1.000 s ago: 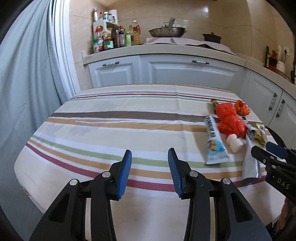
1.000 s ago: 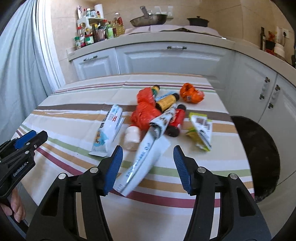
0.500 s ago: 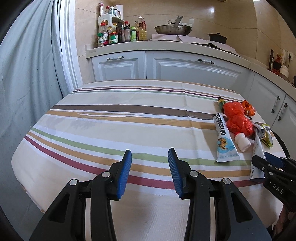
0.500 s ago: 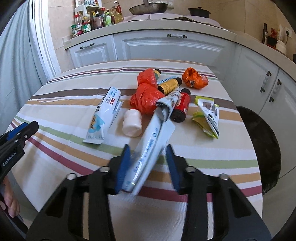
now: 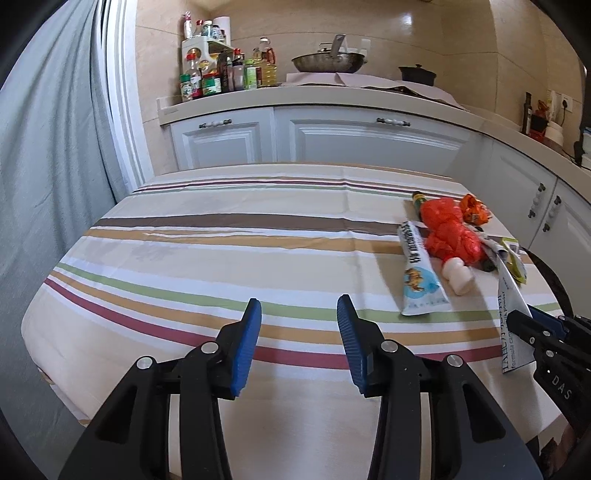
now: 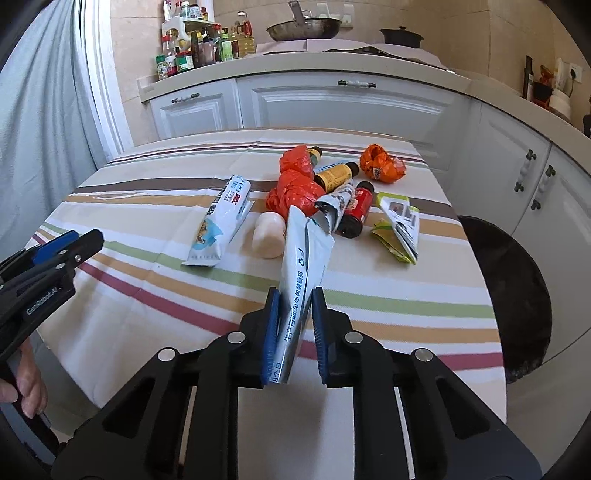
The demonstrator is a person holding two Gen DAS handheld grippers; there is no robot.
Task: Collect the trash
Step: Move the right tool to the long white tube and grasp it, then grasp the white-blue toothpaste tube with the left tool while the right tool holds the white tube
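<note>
My right gripper is shut on the near end of a long silver-white packet, lifted off the striped tablecloth. The packet also shows in the left wrist view. Behind it lie a white toothpaste tube, a small white bottle, crumpled red bags, a yellow bottle, a red bottle, an orange wrapper and a green-white leaflet. My left gripper is open and empty over the table's near edge, left of the trash.
A dark round bin stands right of the table, beside white cabinets. The counter holds condiment bottles and a wok. A grey curtain hangs at the left.
My right gripper closed on the silver-white packet and raised its near end off the cloth. My left gripper stayed open and drew back slightly.
</note>
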